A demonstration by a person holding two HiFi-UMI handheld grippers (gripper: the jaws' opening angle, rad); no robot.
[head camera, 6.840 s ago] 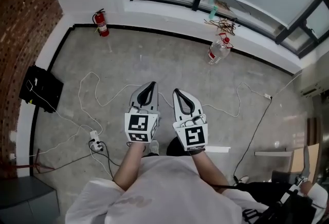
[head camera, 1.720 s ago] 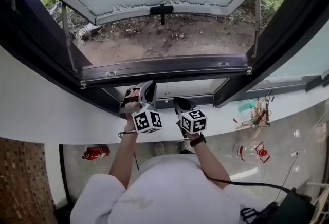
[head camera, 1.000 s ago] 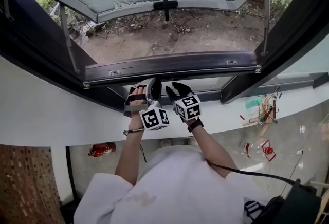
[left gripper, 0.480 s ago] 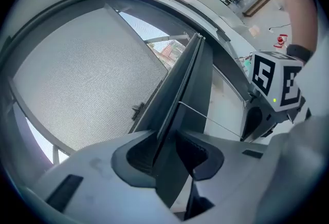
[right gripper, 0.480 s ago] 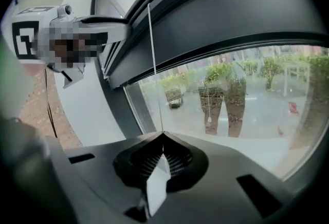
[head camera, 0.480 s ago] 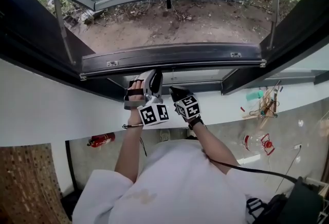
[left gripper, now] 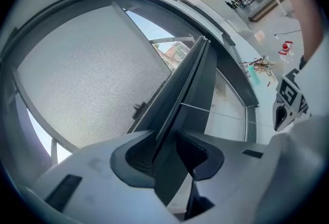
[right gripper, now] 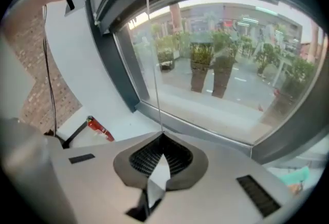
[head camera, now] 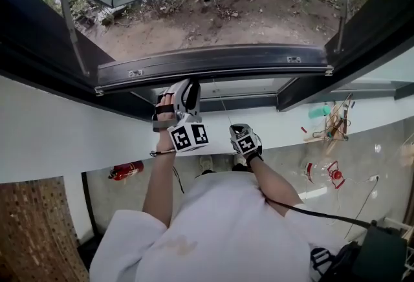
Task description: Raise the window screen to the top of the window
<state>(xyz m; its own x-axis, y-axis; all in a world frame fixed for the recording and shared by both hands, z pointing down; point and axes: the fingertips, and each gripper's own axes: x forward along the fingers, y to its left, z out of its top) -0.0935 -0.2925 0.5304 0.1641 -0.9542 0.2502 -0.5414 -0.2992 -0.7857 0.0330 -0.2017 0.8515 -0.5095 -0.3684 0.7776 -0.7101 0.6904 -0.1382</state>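
Head view: the left gripper (head camera: 191,85) clamps the window screen's dark metal bottom rail (head camera: 259,61), low in the opening, probably to steady it

Left gripper view: jaws pressed onto that rail

Right gripper view: the right gripper (right gripper: 161,136), jaws just closed, pinches a thin pale pull cord (right gripper: 150,38), likely for hauling

We see a grey floor (head camera: 362,167) far below us. A red fire extinguisher (head camera: 126,170) sits on it, right by the white wall. A clear plastic bottle (head camera: 320,174) with red bits lies on the floor too, near the white window ledge (head camera: 284,130). On that ledge we see a messy bundle of sticks and wires (head camera: 331,127). A small green-blue thing (head camera: 315,112) lies just beside it.
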